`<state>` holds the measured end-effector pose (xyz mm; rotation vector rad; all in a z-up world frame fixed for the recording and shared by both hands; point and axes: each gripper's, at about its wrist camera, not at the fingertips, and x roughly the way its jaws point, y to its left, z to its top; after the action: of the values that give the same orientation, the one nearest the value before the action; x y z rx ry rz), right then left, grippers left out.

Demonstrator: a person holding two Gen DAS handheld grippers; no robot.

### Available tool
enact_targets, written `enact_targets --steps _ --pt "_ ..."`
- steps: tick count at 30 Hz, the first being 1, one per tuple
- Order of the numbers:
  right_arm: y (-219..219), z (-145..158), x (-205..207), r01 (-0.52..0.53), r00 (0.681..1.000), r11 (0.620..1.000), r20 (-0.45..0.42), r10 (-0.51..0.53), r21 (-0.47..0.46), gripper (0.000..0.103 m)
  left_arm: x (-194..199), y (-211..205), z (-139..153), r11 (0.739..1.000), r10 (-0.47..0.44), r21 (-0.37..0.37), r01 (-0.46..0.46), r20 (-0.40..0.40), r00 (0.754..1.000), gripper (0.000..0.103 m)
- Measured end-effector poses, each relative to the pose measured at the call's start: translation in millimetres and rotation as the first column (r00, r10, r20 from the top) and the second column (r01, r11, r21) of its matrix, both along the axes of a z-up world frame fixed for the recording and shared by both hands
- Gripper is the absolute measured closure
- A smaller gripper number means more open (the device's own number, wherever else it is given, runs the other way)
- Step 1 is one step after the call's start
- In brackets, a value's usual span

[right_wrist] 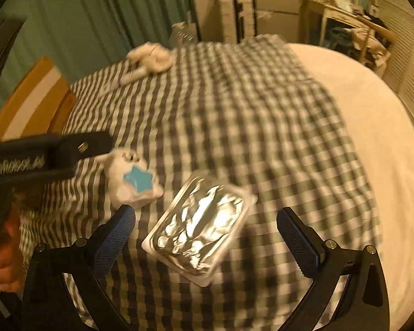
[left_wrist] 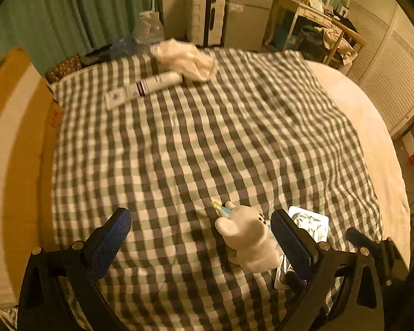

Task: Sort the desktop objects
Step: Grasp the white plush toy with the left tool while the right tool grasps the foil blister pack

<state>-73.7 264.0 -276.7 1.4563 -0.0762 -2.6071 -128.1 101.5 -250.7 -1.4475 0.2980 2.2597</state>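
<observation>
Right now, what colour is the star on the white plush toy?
Light blue; the star on the white plush toy shows best in the right wrist view.

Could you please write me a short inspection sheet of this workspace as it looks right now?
Surface: checked cloth spread over a pale bed.
Job's things: white plush toy beside silver foil pack; white tube and crumpled white bag at the far edge.
Clutter: cardboard box on the left.
Grippers: left gripper open, toy between its fingers; right gripper open over the pack.
Cables: nothing seen.
Surroundings: green curtain, suitcase, cluttered desk.
</observation>
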Motion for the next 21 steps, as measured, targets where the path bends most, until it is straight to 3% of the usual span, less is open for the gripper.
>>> enact_targets --steps 7,14,16,19,21 --pt "-10.9 -37.3 -9.7 -0.068 0.994 0.990 0.092 0.057 0.121 0.000 -4.3 14.8 -25.9 0.998 -0.063 0.035 0.060 0.081 0.995 0.000" --pt "23.3 -34.8 -15.6 0.027 0.992 0.980 0.116 -0.051 0.199 0.001 -1.9 22.6 -40.6 0.997 -0.075 0.037 0.070 0.142 0.987 0.000" --pt "38.2 -30.5 -14.0 0.061 0.988 0.980 0.125 -0.086 0.190 0.008 4.2 27.3 -42.1 0.996 -0.094 0.012 0.093 0.125 0.988 0.000" --pt "52.5 -22.5 -11.9 0.111 0.984 0.976 0.119 -0.135 0.188 0.029 15.3 32.5 -44.6 0.991 -0.125 -0.032 0.129 0.108 0.986 0.000" --pt "57.1 -19.7 -11.3 0.121 0.983 0.975 0.117 -0.144 0.185 0.032 23.9 31.7 -44.1 0.989 -0.136 -0.043 0.140 0.086 0.987 0.008"
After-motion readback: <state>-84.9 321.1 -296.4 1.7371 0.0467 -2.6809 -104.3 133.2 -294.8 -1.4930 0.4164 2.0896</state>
